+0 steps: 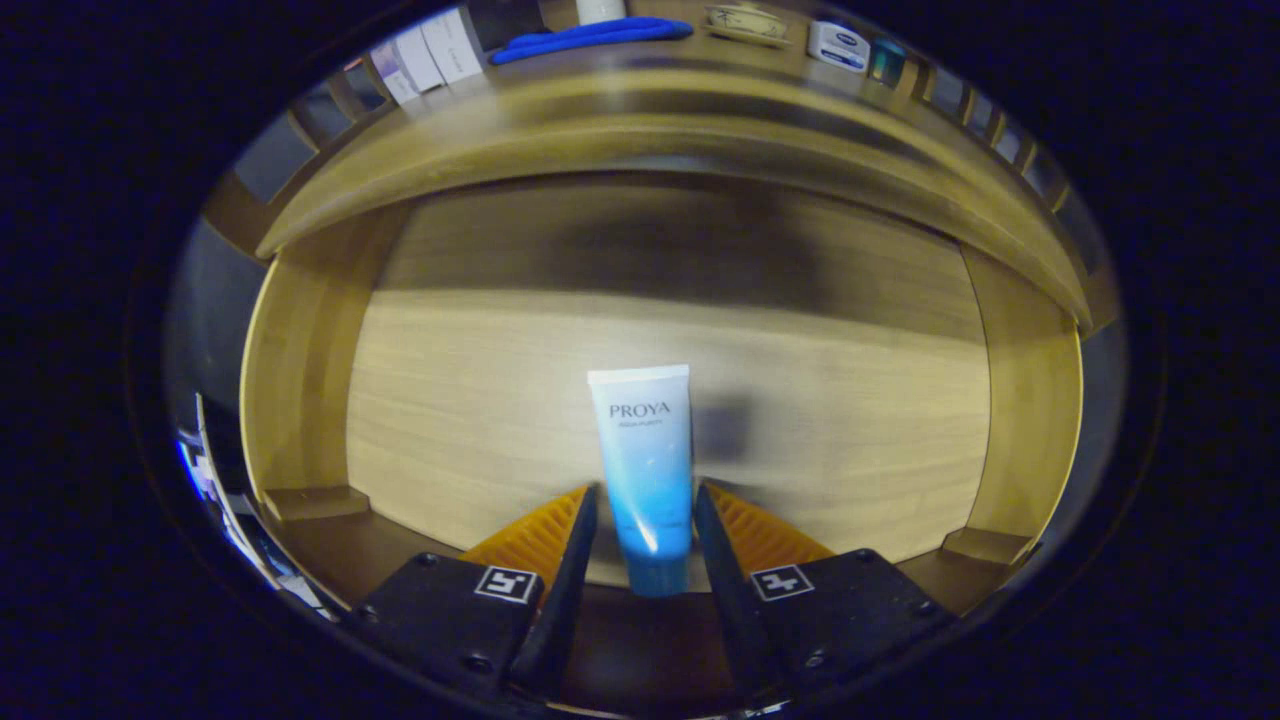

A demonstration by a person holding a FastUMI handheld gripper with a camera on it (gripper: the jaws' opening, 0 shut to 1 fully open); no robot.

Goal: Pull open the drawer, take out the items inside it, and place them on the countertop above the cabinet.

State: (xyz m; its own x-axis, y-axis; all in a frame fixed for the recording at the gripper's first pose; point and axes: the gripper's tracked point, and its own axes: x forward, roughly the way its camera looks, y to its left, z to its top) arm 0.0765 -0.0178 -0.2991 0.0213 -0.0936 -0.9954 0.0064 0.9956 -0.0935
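- Drawer (310, 400) pulled open, wooden floor across mid-frame
- Blue-and-white tube (645, 470) lies on drawer floor, centre-bottom of frame, cap end nearest the camera
- Gripper (646, 520) narrowly open, fingers flanking the tube's lower half (whether they are touching it, cannot tell)
- Countertop (640, 110) arcs across top of frame; blue cloth (590, 38) and small jar (838, 45) on it
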